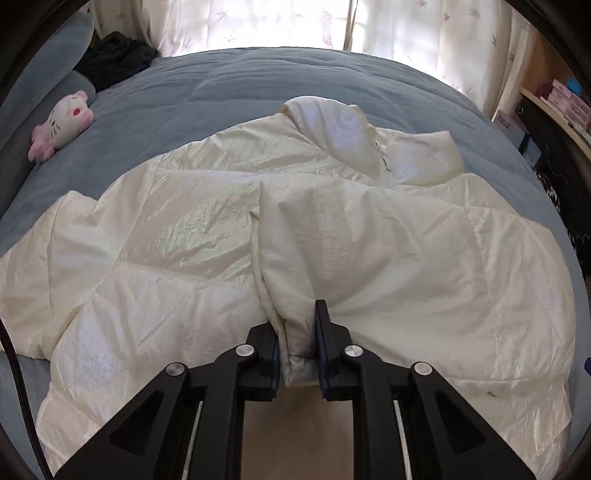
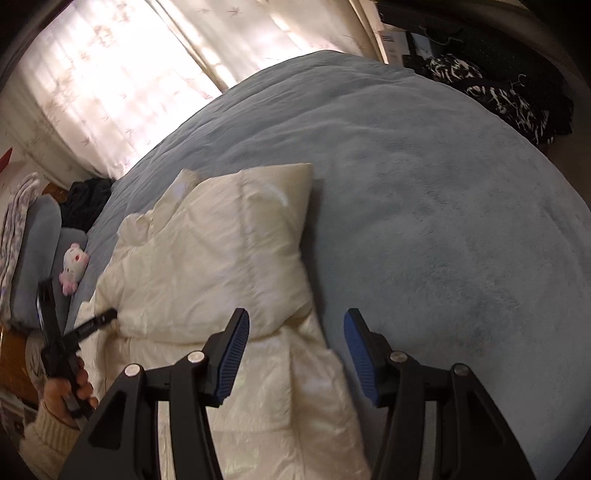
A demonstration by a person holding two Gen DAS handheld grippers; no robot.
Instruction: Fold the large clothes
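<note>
Showing only here, left claw (image 1: pixel 298 345) gripping jacket (image 1: pixel 258 236).

The jacket (image 1: pixel 229 236) lies spread on the bed (image 1: pixel 221 85), its sleeve (image 1: pixel 295 266) folded across its middle toward the near edge. A plush toy (image 1: pixel 62 123) sits far left beside a pillow (image 1: pixel 48 62), with curtains (image 1: pixel 258 22) behind the bed.

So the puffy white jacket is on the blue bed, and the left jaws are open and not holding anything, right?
Not quite. The left gripper is shut on a bunched sleeve of the white jacket, as the left wrist view shows. It is the right gripper whose jaws stand open with nothing pressed between them. The jacket does lie on the blue bed.
</note>
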